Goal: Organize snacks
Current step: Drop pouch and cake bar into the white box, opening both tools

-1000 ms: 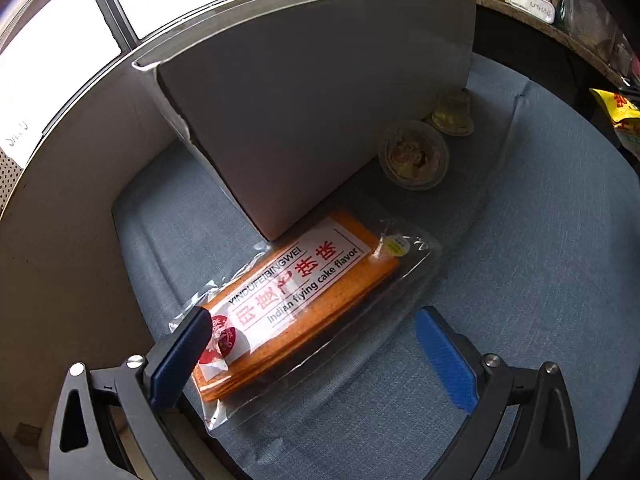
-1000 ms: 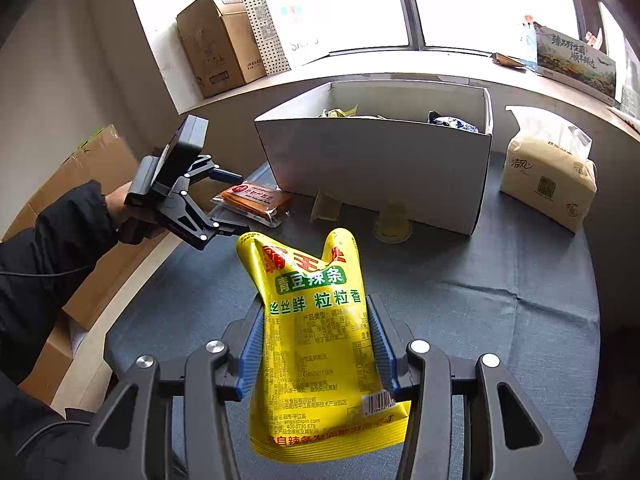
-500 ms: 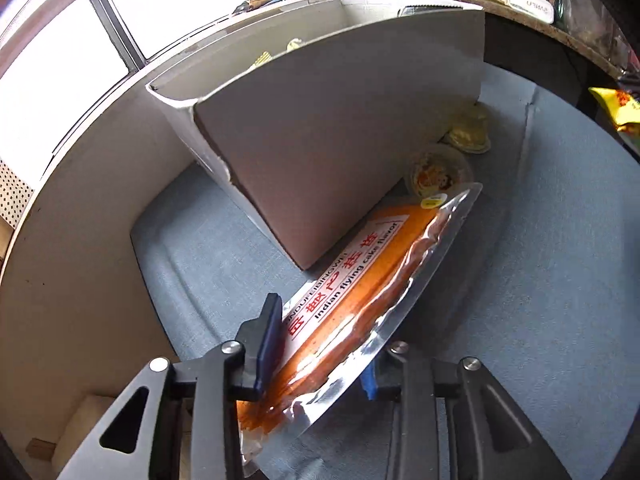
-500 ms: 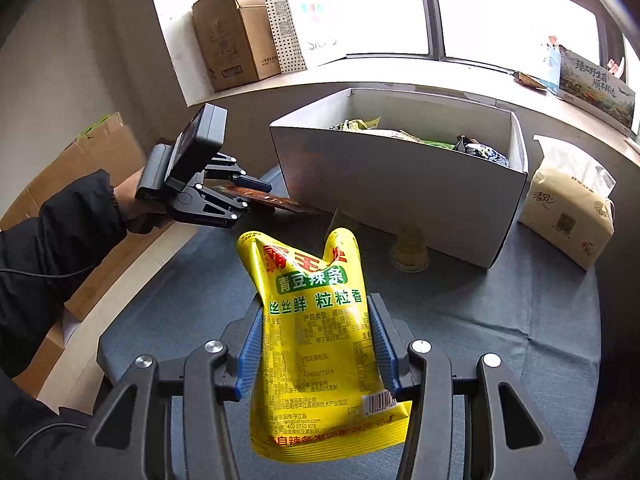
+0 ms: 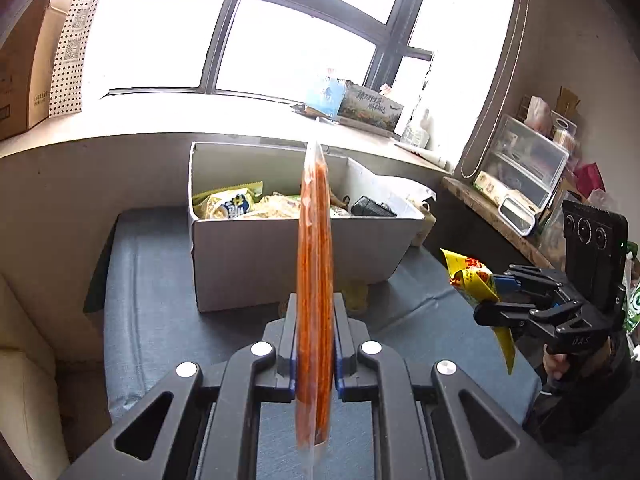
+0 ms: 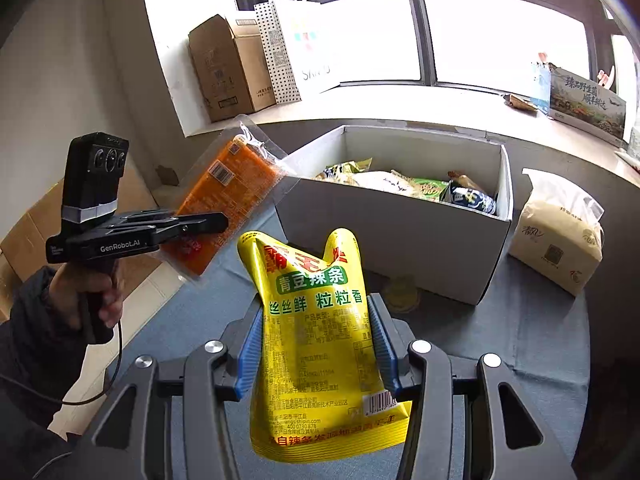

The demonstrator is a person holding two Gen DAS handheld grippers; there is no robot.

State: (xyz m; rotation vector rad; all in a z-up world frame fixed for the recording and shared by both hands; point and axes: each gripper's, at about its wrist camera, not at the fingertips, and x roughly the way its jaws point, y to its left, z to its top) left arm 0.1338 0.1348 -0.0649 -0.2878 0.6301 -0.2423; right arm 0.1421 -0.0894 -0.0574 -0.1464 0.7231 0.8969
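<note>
My left gripper (image 5: 315,344) is shut on a flat orange cake packet (image 5: 315,264) and holds it edge-on, upright, in the air in front of the white box (image 5: 280,256). The packet also shows in the right wrist view (image 6: 228,196), left of the box (image 6: 384,236). My right gripper (image 6: 316,344) is shut on a yellow snack pouch (image 6: 316,336) and holds it above the table, in front of the box. The pouch shows at the right of the left wrist view (image 5: 476,284). The box holds several snack bags.
A tissue pack (image 6: 560,236) lies right of the box on the blue-grey tablecloth (image 6: 532,332). A small jelly cup (image 6: 400,292) sits against the box front. Cardboard boxes (image 6: 228,68) stand on the window sill at the left. Shelves with clutter (image 5: 520,168) stand at the right.
My left gripper closed on the orange packet, lifted it off the table and turned it upright, level with the box top. My right gripper kept its hold on the pouch and moved closer to the box.
</note>
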